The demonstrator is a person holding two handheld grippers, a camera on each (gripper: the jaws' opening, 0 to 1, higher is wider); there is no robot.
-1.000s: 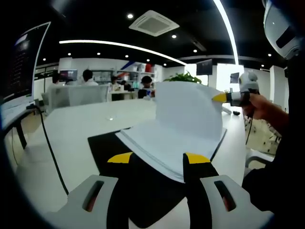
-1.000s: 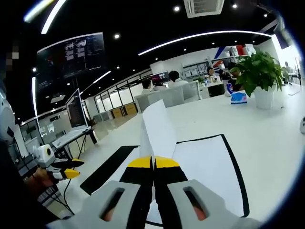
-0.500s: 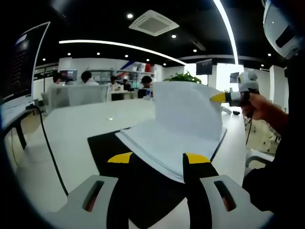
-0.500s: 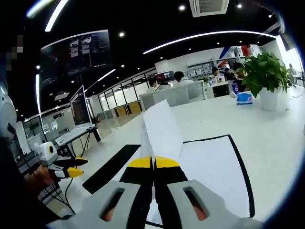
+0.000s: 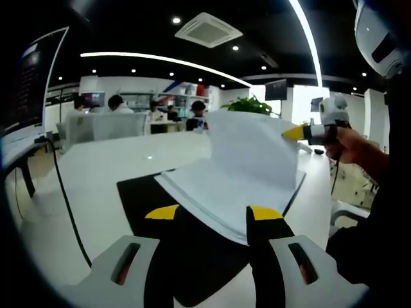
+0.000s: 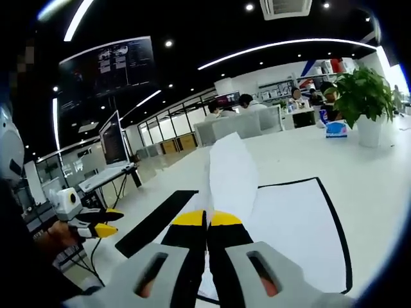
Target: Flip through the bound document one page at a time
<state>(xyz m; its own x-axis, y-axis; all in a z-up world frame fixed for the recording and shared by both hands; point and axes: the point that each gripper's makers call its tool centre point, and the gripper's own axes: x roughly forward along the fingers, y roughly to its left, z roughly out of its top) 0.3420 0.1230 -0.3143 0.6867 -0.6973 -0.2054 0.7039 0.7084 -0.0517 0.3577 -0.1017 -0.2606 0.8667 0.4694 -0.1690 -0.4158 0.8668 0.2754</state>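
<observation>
Left gripper (image 5: 213, 213), jaws apart, hovers at the near edge of the bound document (image 5: 225, 192) on a black mat (image 5: 138, 192) on the table (image 5: 96, 167); right gripper (image 6: 206, 219) pinches a lifted page (image 6: 231, 176); a sharp pull risks tearing it

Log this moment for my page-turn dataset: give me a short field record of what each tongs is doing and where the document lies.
document: white bound stack of paper, lying open on a black mat
surface: white table
lifted page: one white sheet raised and curved above the stack
right tongs: jaws shut on the lifted page's edge
left tongs: jaws open, at the near edge of the stack, gripping nothing
background: green potted plant, people seated at desks
</observation>
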